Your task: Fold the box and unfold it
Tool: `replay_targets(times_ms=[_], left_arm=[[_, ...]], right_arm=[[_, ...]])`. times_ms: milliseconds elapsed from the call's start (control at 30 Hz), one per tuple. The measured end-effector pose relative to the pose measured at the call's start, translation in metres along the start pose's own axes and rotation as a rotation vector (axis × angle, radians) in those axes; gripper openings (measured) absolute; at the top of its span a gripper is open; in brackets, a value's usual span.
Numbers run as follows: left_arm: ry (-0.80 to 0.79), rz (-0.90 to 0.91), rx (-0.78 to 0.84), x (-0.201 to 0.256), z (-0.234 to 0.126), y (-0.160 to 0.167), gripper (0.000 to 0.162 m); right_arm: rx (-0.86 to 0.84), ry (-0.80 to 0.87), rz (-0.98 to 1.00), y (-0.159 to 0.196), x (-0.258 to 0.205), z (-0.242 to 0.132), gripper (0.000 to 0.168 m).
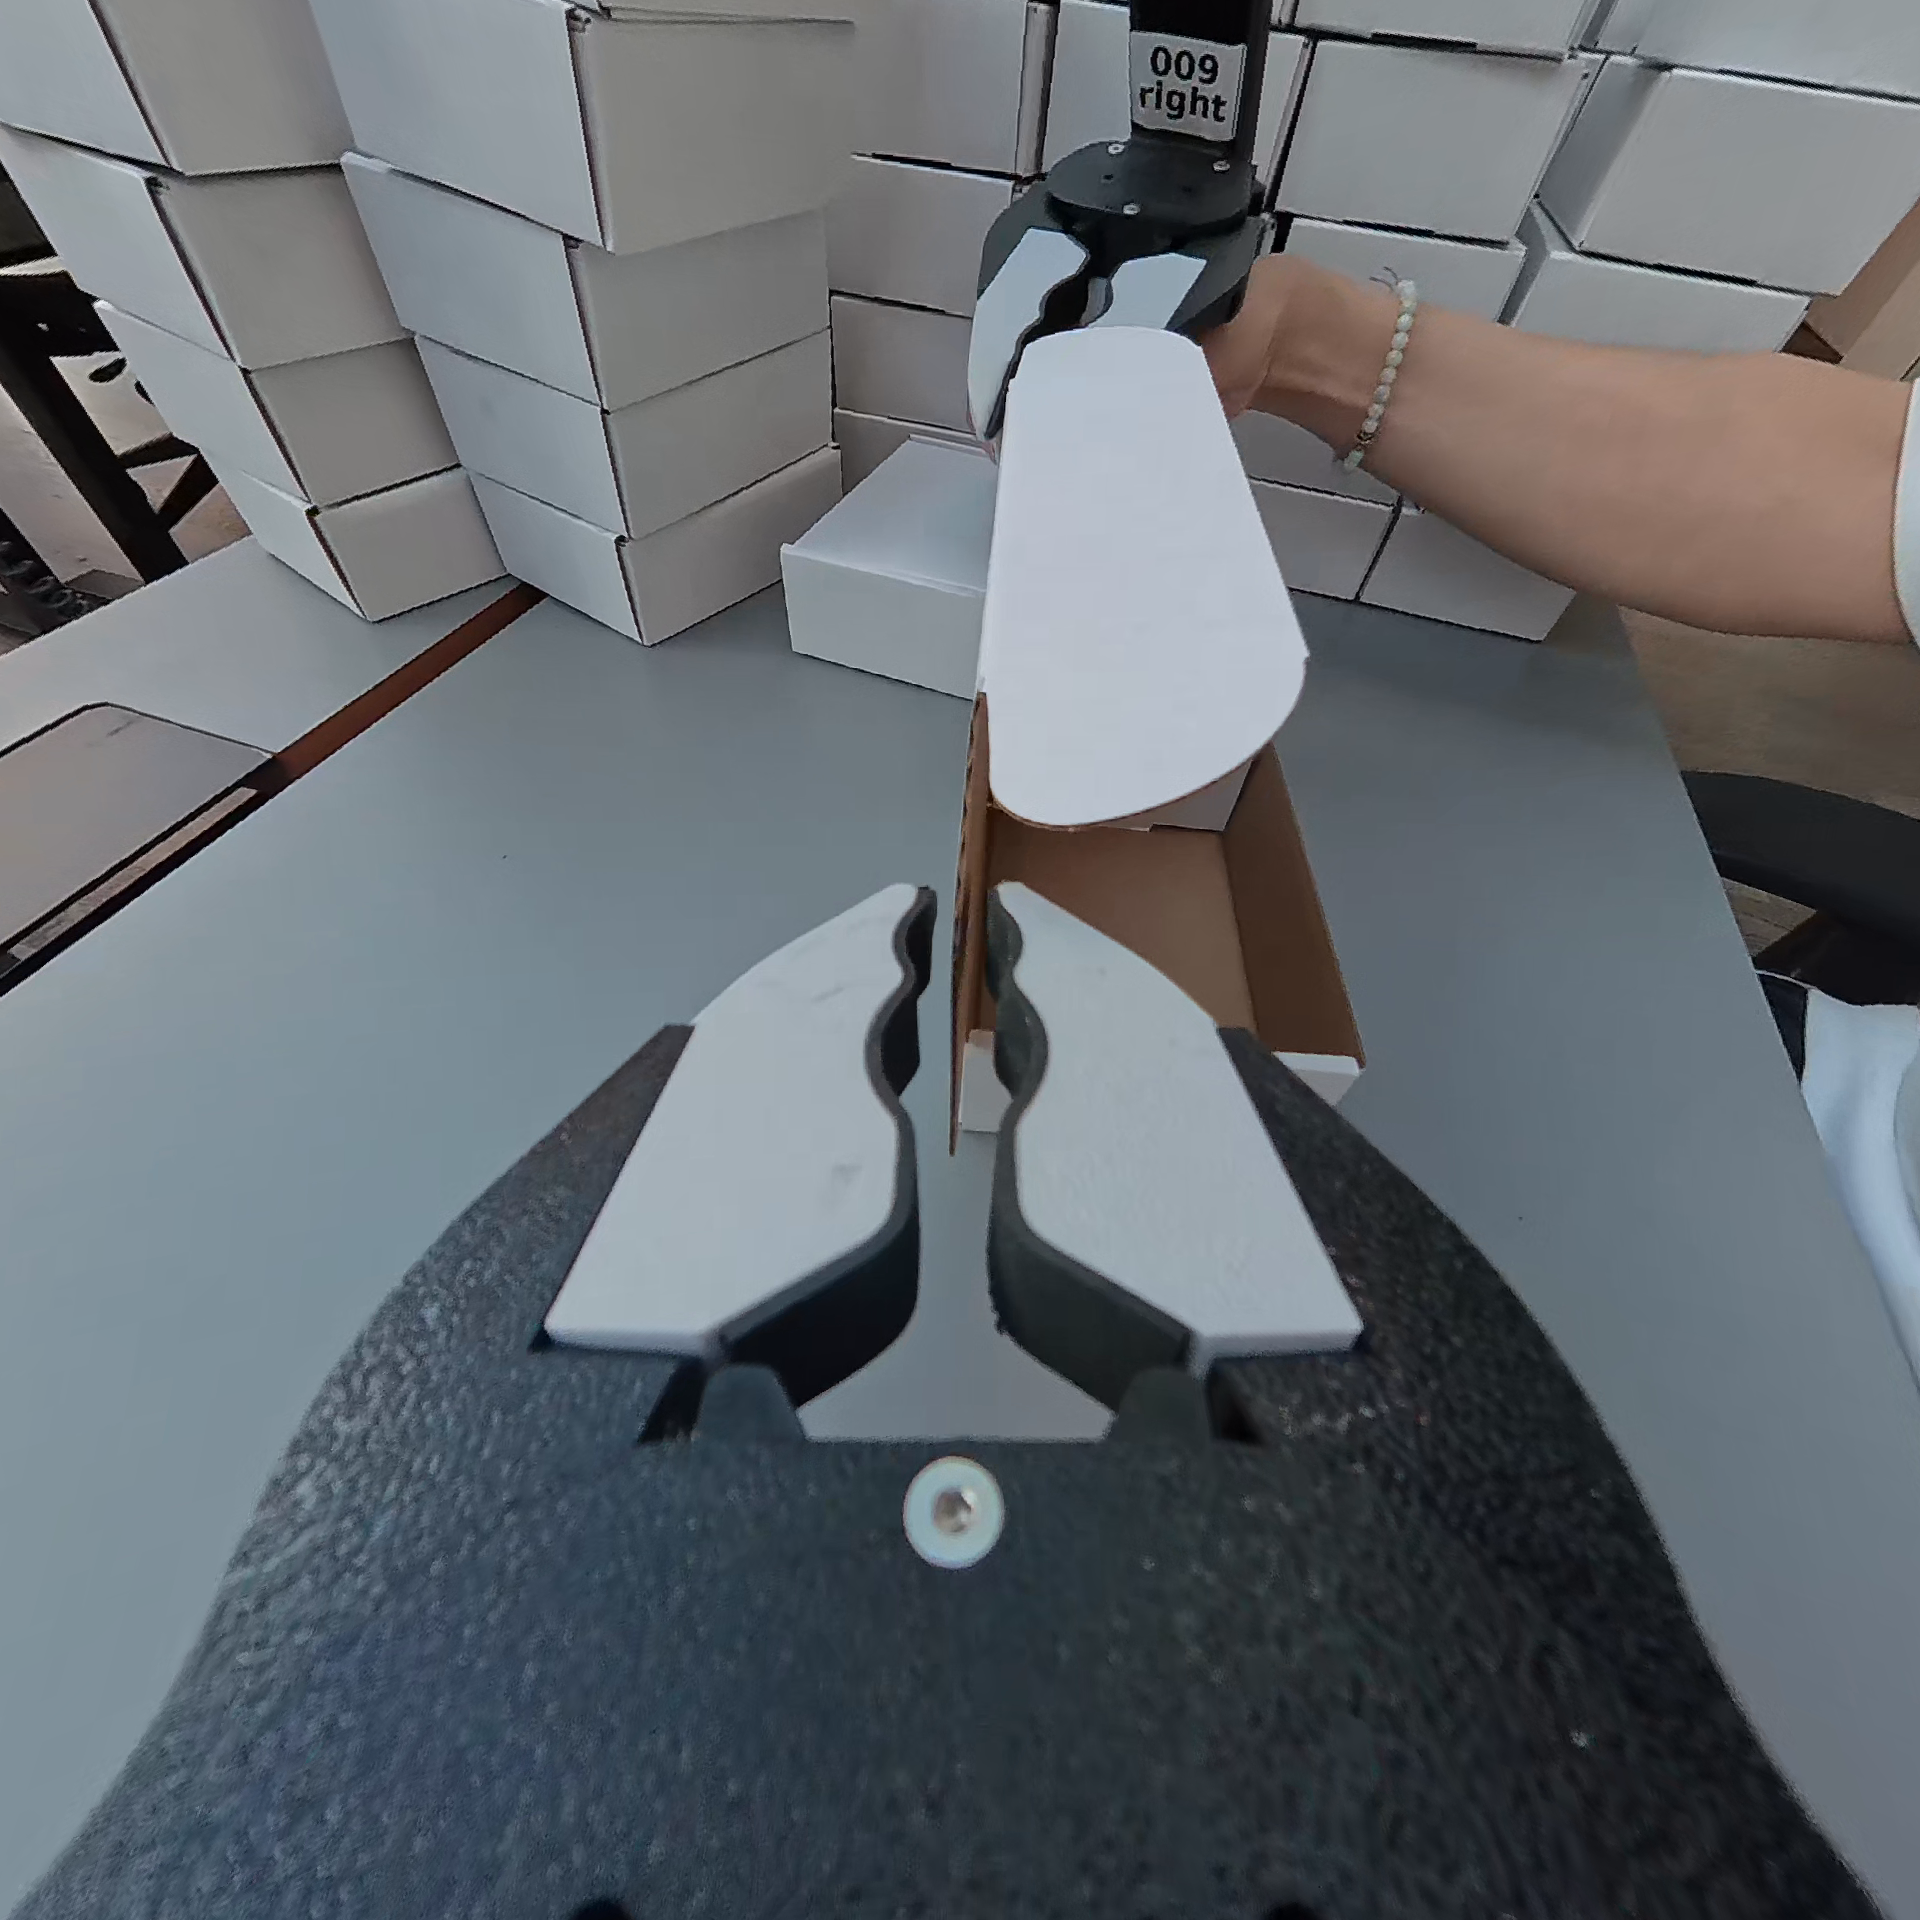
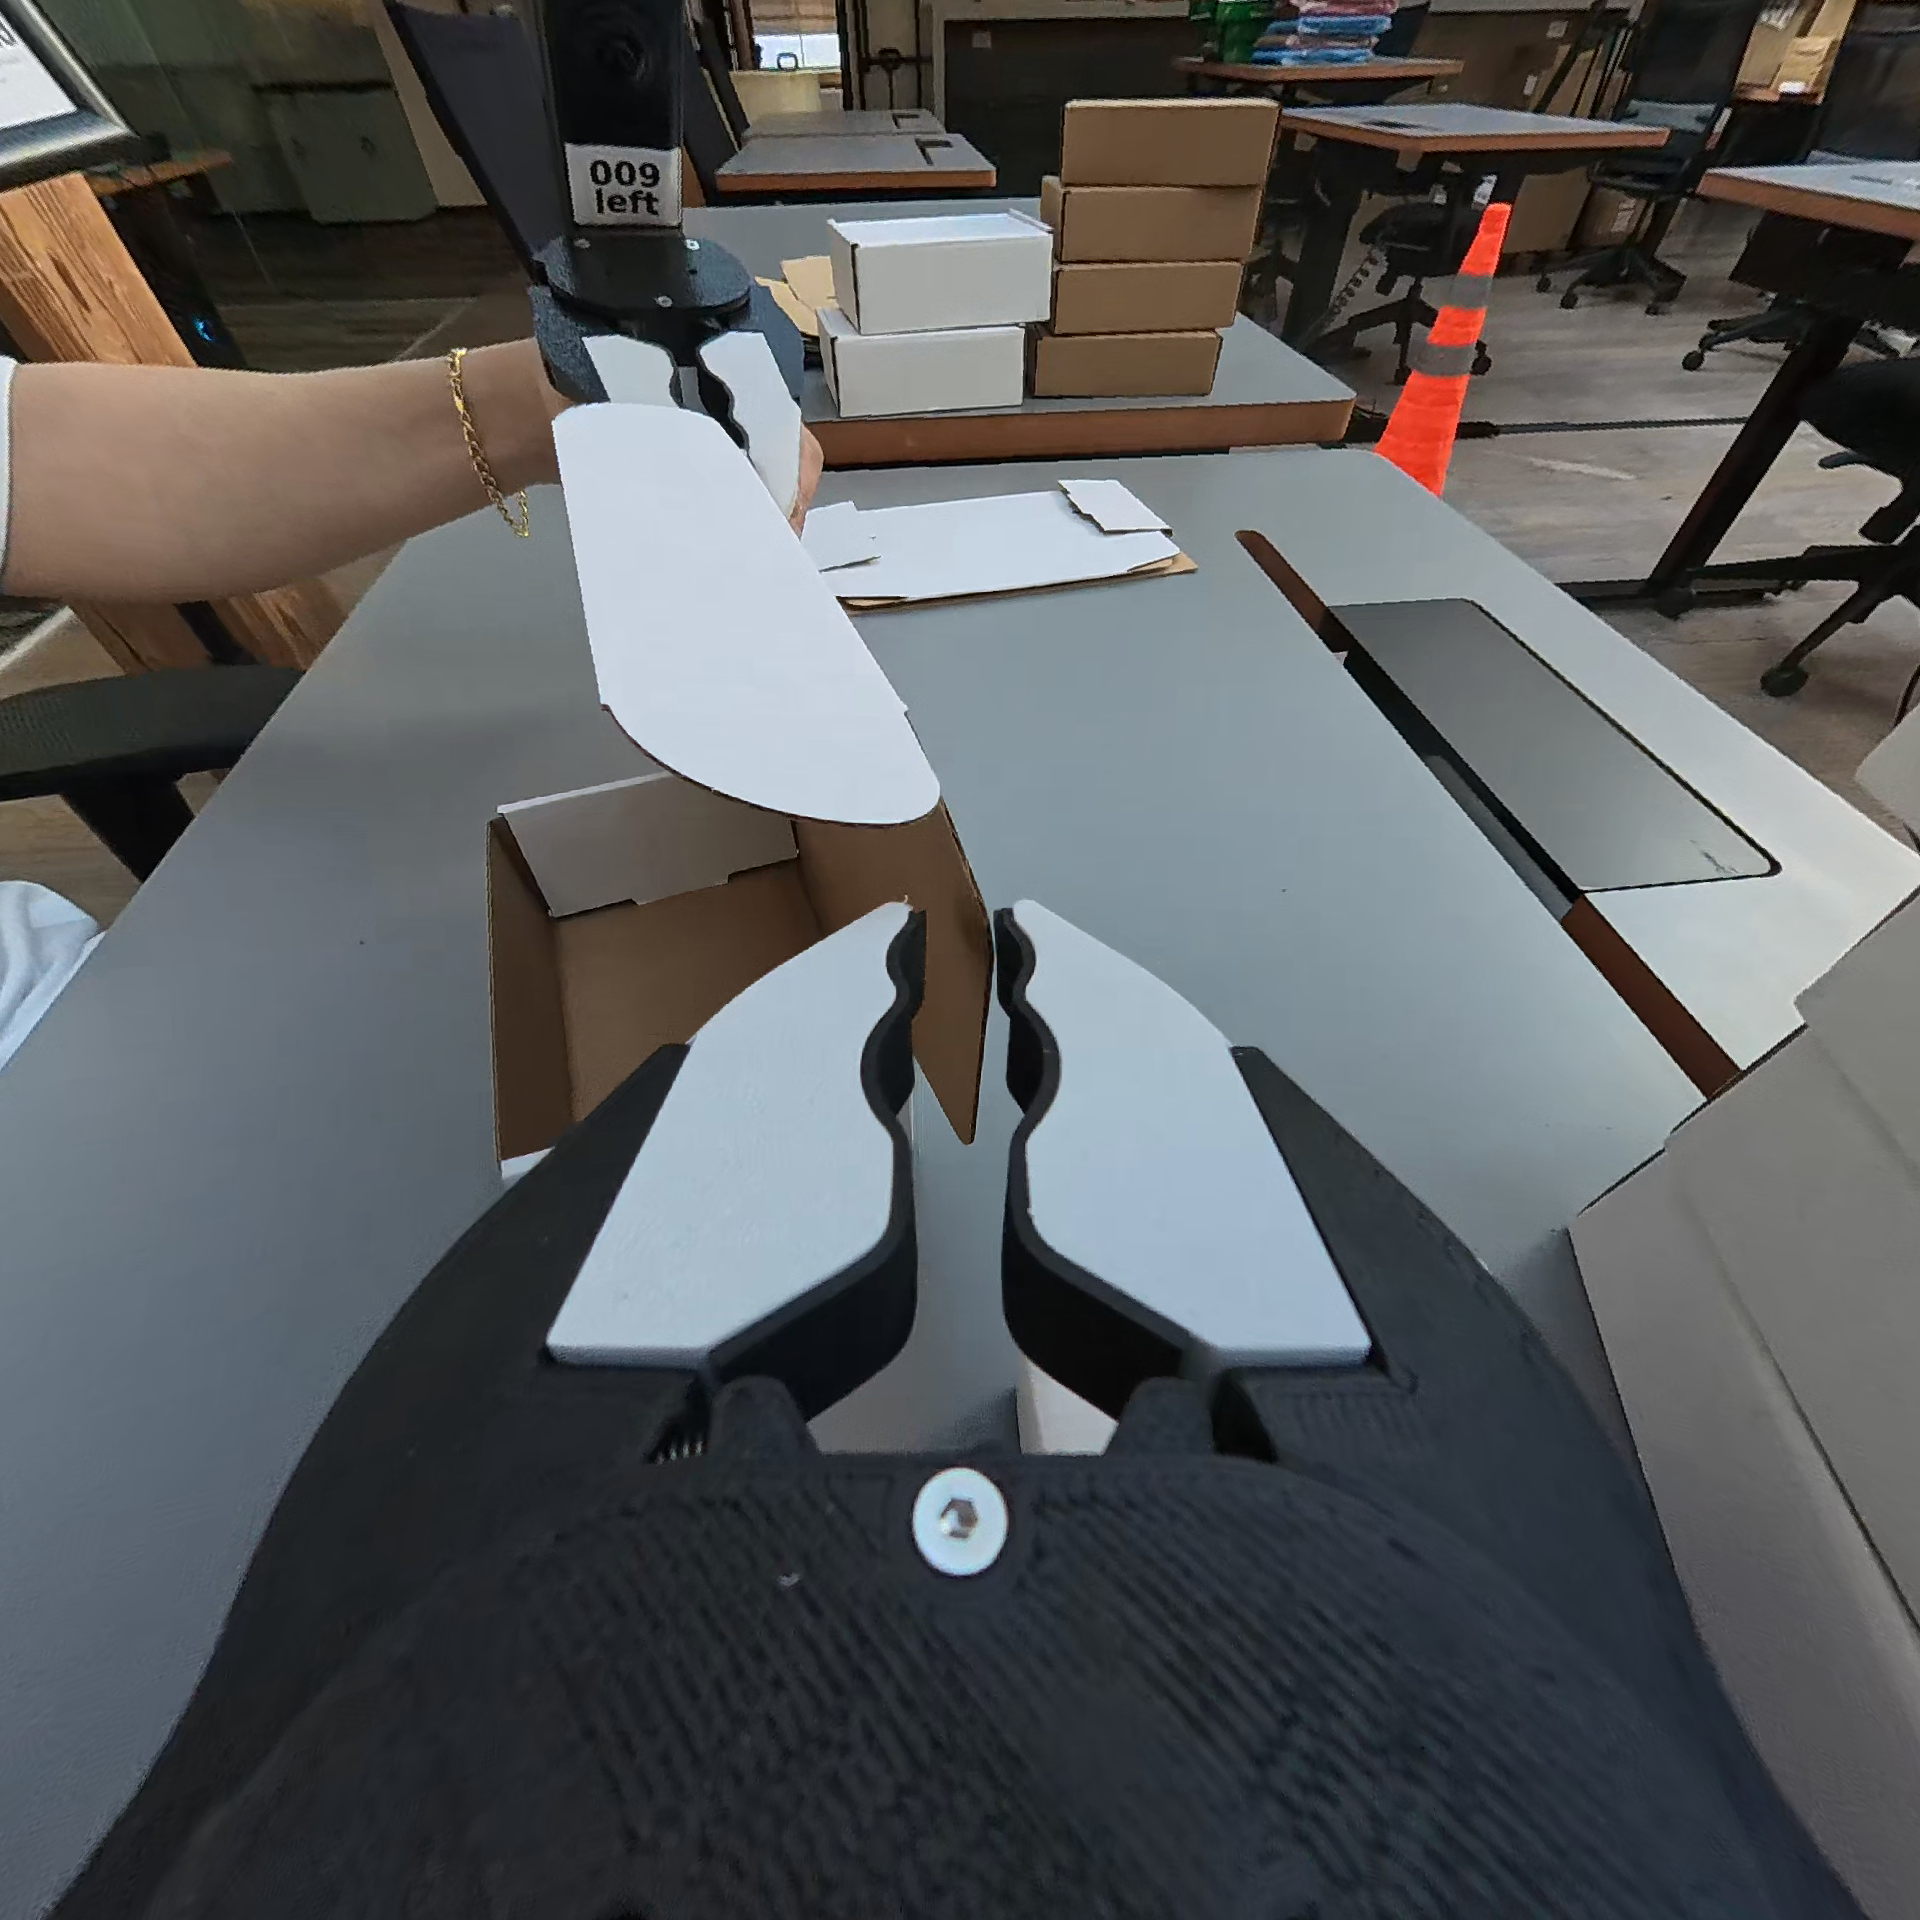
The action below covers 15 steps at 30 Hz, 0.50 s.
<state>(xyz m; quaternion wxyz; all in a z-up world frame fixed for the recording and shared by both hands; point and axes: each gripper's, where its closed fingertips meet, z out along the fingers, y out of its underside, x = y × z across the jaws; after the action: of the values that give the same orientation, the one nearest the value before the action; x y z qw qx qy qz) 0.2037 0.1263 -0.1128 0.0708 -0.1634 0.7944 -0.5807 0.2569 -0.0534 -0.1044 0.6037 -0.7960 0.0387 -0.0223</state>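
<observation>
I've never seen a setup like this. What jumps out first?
Two black handheld grippers with white fingers, the left gripper and right gripper, each pinch an end of the raised lid of an open white cardboard box with a brown inside on the grey table. Behind it rises a wall of stacked white boxes.

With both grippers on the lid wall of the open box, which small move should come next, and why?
Probably swing the lid down over the open box. The left gripper and right gripper each pinch an end of the upright lid wall, the tuck flap already leans over the cavity, and the side walls stand.
</observation>
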Motion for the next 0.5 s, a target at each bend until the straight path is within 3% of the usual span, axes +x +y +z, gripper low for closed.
replay_targets(times_ms=[300,500], left_arm=[[-0.002,-0.028,-0.011,-0.005,-0.002,0.000,0.002],[-0.208,-0.098,-0.019,-0.018,-0.004,0.000,0.002]], right_arm=[[-0.019,0.008,0.011,0.006,-0.005,0.004,0.003],[0.022,0.169,0.117,0.003,-0.005,0.008,0.004]])
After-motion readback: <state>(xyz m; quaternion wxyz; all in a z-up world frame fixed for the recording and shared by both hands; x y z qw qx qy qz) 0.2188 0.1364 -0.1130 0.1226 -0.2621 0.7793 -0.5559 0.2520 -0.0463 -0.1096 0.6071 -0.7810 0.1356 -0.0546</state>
